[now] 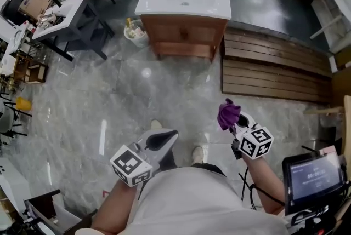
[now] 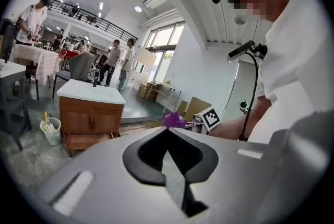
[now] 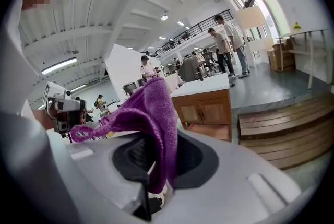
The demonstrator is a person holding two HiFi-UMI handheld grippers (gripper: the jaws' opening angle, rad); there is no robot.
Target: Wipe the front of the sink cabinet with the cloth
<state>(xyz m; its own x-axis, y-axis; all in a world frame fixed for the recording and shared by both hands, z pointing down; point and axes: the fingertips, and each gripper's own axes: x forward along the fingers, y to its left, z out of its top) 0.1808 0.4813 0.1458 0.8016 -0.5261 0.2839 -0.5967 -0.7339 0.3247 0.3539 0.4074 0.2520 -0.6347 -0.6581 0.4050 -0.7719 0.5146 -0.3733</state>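
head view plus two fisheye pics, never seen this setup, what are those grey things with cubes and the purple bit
No robot: a person holds a two-jaw gripper in each hand. The head view looks down from a camera on their head; the other two come from cameras riding on each gripper. The checkered cubes are parts of the grippers. The right gripper is shut on a purple cloth; the left gripper is shut and empty. The sink cabinet stands ahead across the floor, not yet touched.

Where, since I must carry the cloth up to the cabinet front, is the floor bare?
Bare grey floor runs from your feet to the sink cabinet, bordered right by the slatted wooden platform. Crowded: a white bucket at the cabinet's left corner, tables and chairs far left.
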